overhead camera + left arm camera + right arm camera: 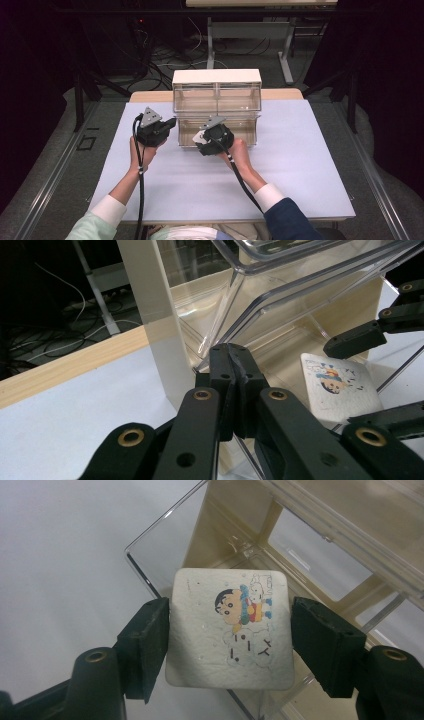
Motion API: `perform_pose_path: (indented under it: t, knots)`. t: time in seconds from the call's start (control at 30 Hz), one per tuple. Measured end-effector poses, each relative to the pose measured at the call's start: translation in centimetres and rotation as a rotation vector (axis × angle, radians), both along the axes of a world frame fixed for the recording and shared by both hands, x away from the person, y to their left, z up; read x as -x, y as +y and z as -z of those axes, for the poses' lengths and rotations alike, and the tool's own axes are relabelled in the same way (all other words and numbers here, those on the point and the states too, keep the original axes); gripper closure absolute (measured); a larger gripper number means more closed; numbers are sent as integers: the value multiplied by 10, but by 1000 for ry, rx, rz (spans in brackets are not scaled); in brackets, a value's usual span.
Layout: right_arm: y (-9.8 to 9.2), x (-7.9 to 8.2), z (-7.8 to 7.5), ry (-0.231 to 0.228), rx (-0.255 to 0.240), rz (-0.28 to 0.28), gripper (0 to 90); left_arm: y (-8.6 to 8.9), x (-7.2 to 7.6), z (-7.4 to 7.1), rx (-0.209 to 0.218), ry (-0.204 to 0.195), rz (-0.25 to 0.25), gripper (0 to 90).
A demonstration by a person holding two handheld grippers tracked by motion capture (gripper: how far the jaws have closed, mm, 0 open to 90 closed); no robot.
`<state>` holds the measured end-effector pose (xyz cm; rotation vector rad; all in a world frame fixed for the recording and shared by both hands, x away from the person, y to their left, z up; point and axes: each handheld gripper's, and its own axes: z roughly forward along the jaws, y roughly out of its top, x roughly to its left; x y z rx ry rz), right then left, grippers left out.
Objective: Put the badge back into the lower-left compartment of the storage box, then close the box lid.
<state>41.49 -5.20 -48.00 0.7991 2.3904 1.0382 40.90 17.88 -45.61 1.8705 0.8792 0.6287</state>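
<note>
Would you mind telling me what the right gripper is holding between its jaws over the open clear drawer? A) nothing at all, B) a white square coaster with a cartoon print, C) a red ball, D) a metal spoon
B: in the right gripper view, the right gripper has its two black jaws pressed on opposite edges of a white square coaster with a cartoon print, above the clear drawer.

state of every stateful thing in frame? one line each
left gripper: shut on the front edge of the lower clear drawer
lower clear drawer: pulled open
upper clear drawers: look pushed in
right gripper: shut on the printed square coaster
printed square coaster: held print-up over the lower clear drawer
</note>
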Motion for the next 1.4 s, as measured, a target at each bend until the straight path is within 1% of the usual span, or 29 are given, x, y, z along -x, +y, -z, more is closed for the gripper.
perform_pose_path:
  t: [0.03, 0.1, 0.13, 0.2, 0.23, 0.27, 0.3, 0.33, 0.37, 0.4, 0.5, 0.57, 0.63, 0.67, 0.7, 0.73, 0.77, 0.8, 0.83, 0.87, 0.93, 0.97, 1.03, 1.07, 1.1, 1.13, 1.2, 1.23, 1.4]
  knots:
    - [0, -1, 0, 5, 6, 2, 330, 0, 0, 0, 0, 0, 0, 900]
    - [1, -3, 2, -7, -1, 13, 330, 0, 0, 0, 0, 1, 1, 900]
    - [1, -4, 2, 6, 4, 20, 329, 0, 0, 0, 1, 1, 1, 900]
    - [1, -6, 3, 12, 6, 31, 322, 0, 0, 0, 0, 0, 0, 900]
    - [1, -7, 4, 12, 9, 34, 294, 0, 0, 0, 1, 1, 1, 900]
    - [1, -7, 4, 29, 5, 39, 249, 0, 0, 0, 1, 1, 1, 900]
    - [0, -9, 5, 15, 4, 29, 228, 0, 0, 0, 1, 1, 1, 900]
    - [-1, -7, 4, 40, 3, 38, 216, 0, 0, 0, 2, 0, 0, 900]
    - [-2, -7, 4, 41, -9, 37, 201, 0, 0, 0, 1, 0, 0, 900]
    - [-4, -6, 3, 56, -6, 34, 186, 0, 0, 0, 1, 0, 0, 900]
    - [-12, 0, 0, 60, -36, 21, 156, 0, 0, 0, 1, 0, 0, 900]
    - [-18, 5, -1, 47, -64, 14, 148, 0, 0, 0, 1, 0, 0, 900]
    - [-24, 9, -3, 57, -64, 2, 139, 0, 0, 0, 0, 0, -1, 900]
    - [-27, 10, -2, 45, -83, -3, 129, 0, 1, 0, 0, 1, -1, 900]
    - [-31, 12, -3, 65, -78, -8, 118, 0, 1, 0, 2, 1, -2, 900]
    - [-34, 14, -3, 64, -96, -2, 109, 0, 1, 0, 1, 0, -2, 900]
    - [-37, 14, -3, 74, -93, -21, 93, 0, 1, 0, 2, 0, -2, 900]
    - [-40, 15, -3, 80, -99, -20, 82, 0, 1, 0, 2, 0, -2, 900]
    - [-43, 16, -1, 70, -112, -18, 68, 0, 1, 0, 1, 0, -2, 900]
    - [-46, 18, -2, 93, -107, -25, 50, 0, 1, 0, 2, 0, -2, 900]
    - [-51, 21, 0, 97, -117, -25, 25, 0, 1, 0, 2, 0, -2, 900]
    - [-54, 23, -1, 119, -108, -32, 14, 0, 1, 0, 2, 0, -1, 900]
    - [-60, 26, 0, 109, -113, -29, 4, 0, 1, -1, 0, 1, 0, 900]
    - [-63, 28, 0, 116, -110, -27, 0, 0, 1, -1, 0, 1, -1, 900]
    - [-66, 29, 0, 106, -121, -29, 0, 0, 1, -1, 1, 1, -1, 900]
    - [-69, 31, 0, 111, -123, -16, 0, 0, 1, -1, 0, 1, -1, 900]
    - [-76, 33, 0, 114, -119, -13, 0, 0, 1, -1, -1, 1, -2, 900]
    - [-79, 34, 0, 129, -111, -11, 0, 0, 1, -1, -3, 0, 0, 900]
    - [-92, 41, 2, 127, -104, 2, 0, 0, 2, 0, 0, -3, 1, 900]
